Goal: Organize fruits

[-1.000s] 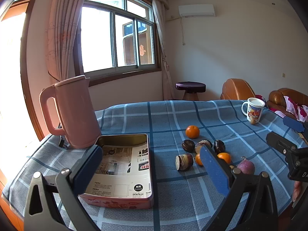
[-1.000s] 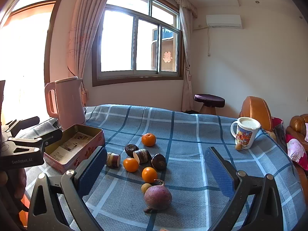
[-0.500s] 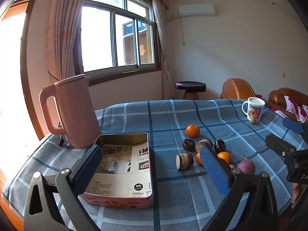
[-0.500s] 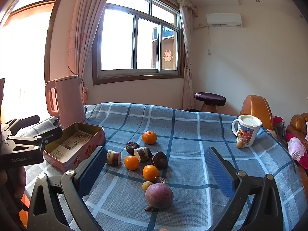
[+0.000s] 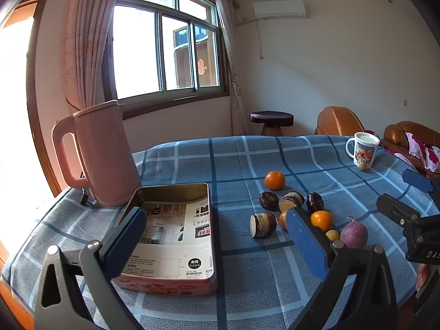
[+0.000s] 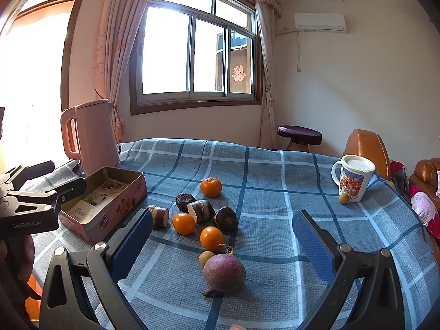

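Observation:
Fruit lies loose on the blue checked tablecloth: three oranges (image 6: 211,187) (image 6: 183,223) (image 6: 211,238), dark round fruits (image 6: 184,201) (image 6: 226,218), cut brown pieces (image 6: 202,210) (image 6: 159,216), a small yellow fruit (image 6: 206,258) and a purple beet (image 6: 224,272). My right gripper (image 6: 222,220) hangs open just in front of the beet, holding nothing. An open pink tin (image 5: 211,220) with printed paper inside sits left of the fruit pile (image 5: 274,180). Above the tin's near right corner my left gripper (image 5: 216,214) is open and holds nothing.
A pink kettle (image 5: 101,154) stands behind the tin at the table's left edge. A printed mug (image 6: 353,177) with a small fruit (image 6: 343,198) beside it stands far right. Beyond the table are a stool (image 6: 299,132) and brown armchairs (image 5: 337,121).
The fruit sits slightly higher in both views, so both grippers have shifted a little. Both stay open and nothing on the table has moved.

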